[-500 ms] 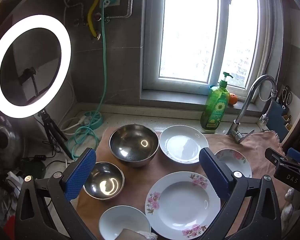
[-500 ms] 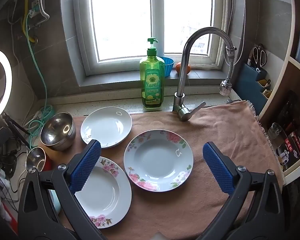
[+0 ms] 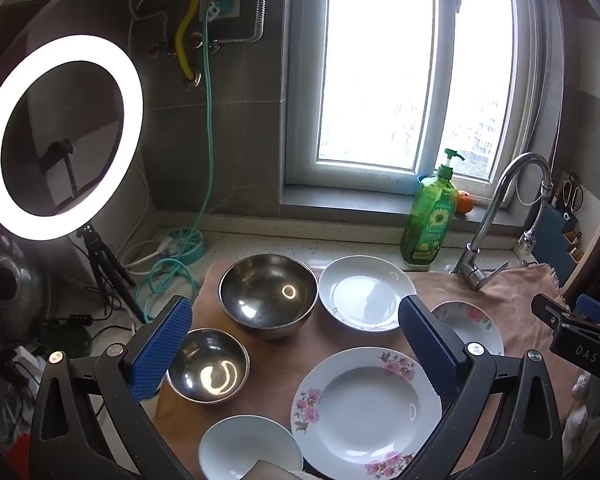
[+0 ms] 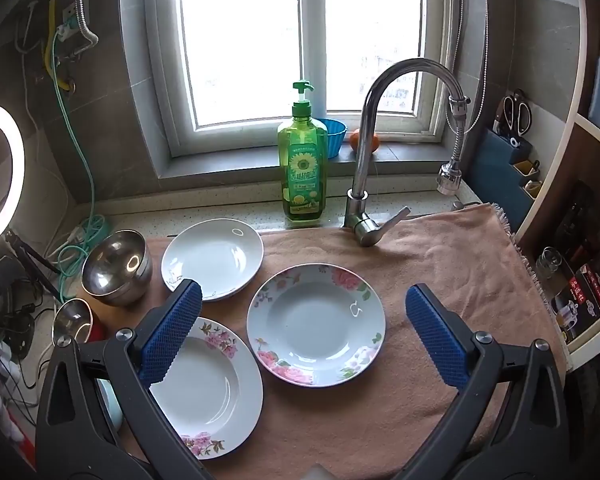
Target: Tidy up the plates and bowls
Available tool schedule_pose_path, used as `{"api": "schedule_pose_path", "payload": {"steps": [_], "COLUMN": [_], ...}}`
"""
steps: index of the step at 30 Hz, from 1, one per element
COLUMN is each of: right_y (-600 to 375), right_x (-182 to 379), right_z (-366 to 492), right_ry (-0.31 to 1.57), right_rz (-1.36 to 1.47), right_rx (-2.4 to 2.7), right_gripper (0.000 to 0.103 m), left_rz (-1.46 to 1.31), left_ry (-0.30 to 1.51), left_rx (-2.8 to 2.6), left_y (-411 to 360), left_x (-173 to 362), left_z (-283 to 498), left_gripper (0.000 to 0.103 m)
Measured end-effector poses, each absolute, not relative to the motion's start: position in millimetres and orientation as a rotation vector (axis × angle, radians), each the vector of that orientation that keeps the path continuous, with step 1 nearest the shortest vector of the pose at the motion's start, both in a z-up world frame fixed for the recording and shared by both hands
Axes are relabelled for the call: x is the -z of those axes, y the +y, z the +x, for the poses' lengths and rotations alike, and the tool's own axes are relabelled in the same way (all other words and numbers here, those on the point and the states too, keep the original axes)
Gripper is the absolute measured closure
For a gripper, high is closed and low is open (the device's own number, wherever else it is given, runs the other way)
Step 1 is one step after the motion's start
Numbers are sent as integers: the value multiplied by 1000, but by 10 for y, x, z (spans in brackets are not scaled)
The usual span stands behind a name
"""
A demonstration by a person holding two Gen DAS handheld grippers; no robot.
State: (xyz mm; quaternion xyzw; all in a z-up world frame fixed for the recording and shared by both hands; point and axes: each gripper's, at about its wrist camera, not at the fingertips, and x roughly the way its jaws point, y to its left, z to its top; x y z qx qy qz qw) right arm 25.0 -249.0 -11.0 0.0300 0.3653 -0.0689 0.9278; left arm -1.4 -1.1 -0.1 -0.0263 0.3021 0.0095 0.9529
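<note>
- Six dishes sit on a salmon-pink towel point(image 4: 440, 264) spread over the counter by the window.
- Left gripper point(image 3: 296, 344): blue-padded jaws spread wide, nothing between them, held above the dishes.
- Right gripper point(image 4: 304, 332): jaws also wide apart, holding nothing, above the towel.
- Large stainless steel bowl point(image 3: 268, 294) at back left; small stainless steel bowl point(image 3: 208, 364) just in front of it, near the left gripper's left pad.
- Plain white shallow plate point(image 3: 366, 292) beside the large steel bowl, to its right.
- Big white plate with pink flower rim point(image 3: 366, 408) in front, partly behind the left gripper's right finger.
- Small plain white bowl point(image 3: 248, 448) at the bottom edge, just left of that flowered plate.
- Pale blue deep plate with rose rim point(image 4: 316, 328) right of the others, between the right gripper's pads in the right wrist view.
- Green dish soap pump bottle point(image 4: 302, 168) and chrome gooseneck faucet point(image 4: 380, 152) stand behind the towel.
- Lit white ring light point(image 3: 60, 136) on a tripod at far left.
</note>
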Motion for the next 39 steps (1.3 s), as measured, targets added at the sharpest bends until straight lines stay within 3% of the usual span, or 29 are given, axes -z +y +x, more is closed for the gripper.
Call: {"api": "schedule_pose_path", "payload": {"steps": [39], "right_y": [-2446], "right_x": [10], "right_z": [227], "right_ry": [718], "right_rz": [53], "right_rx": [134], "right_gripper": [0], "left_rz": [-76], "left_ry": [598], "left_rx": [-13], "left_y": [12], "left_x": [-52], "left_z": [-70], "left_gripper": [0]}}
